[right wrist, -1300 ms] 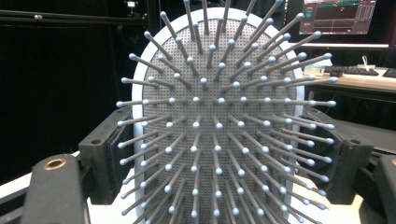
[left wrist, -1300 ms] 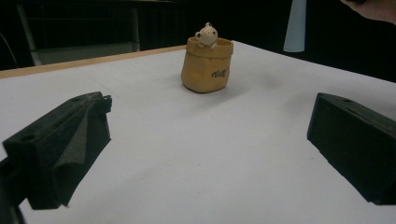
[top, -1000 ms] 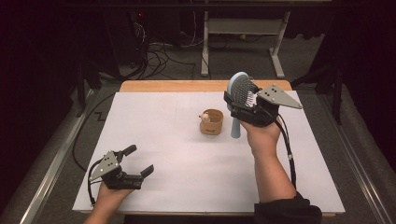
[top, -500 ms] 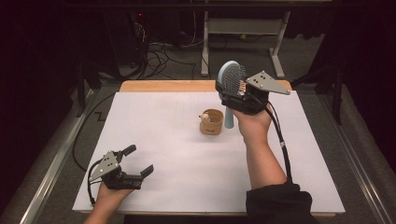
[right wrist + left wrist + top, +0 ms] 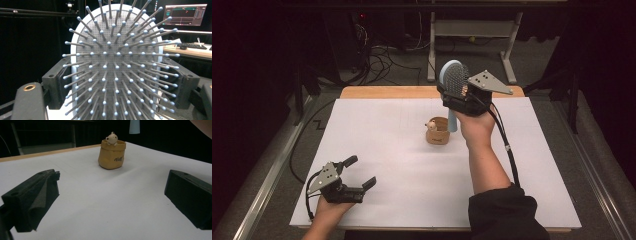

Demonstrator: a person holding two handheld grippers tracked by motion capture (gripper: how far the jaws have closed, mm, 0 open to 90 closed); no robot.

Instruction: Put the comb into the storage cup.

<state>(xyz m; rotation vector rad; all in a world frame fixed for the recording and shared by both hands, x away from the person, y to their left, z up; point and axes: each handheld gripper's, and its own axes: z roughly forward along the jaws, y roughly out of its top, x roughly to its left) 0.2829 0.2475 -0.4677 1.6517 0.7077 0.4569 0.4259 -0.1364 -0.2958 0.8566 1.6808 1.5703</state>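
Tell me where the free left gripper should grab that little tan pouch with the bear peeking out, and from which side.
Probably by the pouch's two side walls, midway up, coming in level from the near left where the left gripper rests open. It stands upright and alone on the table; the bear sticks out on top, so avoid the rim.

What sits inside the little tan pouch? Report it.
A small cream figurine peeks over the tan pouch's rim, head and paws showing. Its lower body and the pouch's inside are hidden by the wall.

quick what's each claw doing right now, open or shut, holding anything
Left claw: open, holding nothing, low over the table.
Right claw: shut on the hairbrush, held upright above the table.
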